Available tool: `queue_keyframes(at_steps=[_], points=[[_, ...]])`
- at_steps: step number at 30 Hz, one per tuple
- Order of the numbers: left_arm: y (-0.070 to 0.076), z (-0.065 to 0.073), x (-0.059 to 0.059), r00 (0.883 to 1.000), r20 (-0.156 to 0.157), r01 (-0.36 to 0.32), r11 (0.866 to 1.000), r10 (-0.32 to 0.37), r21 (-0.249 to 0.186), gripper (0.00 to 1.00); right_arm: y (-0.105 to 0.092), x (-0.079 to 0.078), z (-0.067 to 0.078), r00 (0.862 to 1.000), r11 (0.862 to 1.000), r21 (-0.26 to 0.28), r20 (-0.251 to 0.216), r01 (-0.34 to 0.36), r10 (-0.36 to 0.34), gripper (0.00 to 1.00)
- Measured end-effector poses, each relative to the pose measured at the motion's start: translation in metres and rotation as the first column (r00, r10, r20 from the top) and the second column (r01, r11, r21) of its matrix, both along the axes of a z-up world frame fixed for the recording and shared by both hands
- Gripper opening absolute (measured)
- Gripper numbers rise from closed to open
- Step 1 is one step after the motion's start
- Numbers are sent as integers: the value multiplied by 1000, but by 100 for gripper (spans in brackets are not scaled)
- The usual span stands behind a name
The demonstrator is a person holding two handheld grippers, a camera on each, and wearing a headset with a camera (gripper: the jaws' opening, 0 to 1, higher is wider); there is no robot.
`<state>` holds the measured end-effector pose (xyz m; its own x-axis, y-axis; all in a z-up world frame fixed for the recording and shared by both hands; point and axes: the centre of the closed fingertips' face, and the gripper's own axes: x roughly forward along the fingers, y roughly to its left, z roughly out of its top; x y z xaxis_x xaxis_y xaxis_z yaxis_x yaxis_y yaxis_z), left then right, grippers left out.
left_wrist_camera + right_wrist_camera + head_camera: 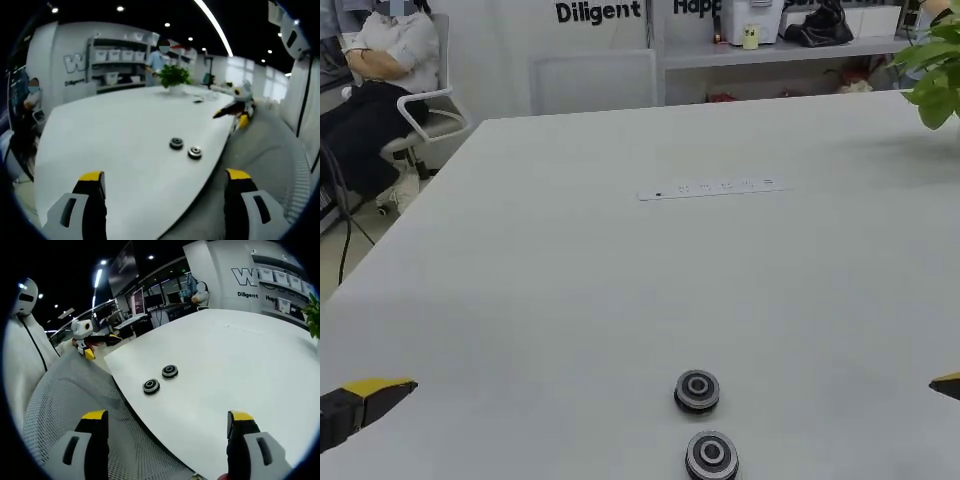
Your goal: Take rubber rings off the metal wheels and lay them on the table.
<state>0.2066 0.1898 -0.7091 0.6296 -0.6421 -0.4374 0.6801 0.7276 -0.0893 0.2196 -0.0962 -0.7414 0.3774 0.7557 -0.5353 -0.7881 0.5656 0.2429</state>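
White bench ran ahead of the left gripper, whose jaws stood wide apart, holding nothing; ahead and right of it lay two: the farther metal wheel just beside the nearer metal wheel, details too small to read. From the right gripper, jaws likewise spread and empty, both wheels sat ahead-left, near the bench edge. Head view cut each gripper down to one yellow tip; dark rubber rings sat on both wheels. Wall lettering read "Diligent", then a cropped "Happ".

Table carries near wheel, far wheel, socket strip.
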Motion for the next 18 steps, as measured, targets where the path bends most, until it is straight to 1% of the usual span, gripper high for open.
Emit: queue_keyframes(at_steps=[15, 18], points=[[-4, 1, 4, 1000, -1, 22, 1000, -22, 12, 100, -3, 1, 0, 1000, 1000, -3, -4, 4, -4, 95], [-4, 2, 5, 1000, -1, 24, 1000, -24, 10, 100, -4, 1, -3, 1000, 1000, -13, -10, 4, -4, 94]])
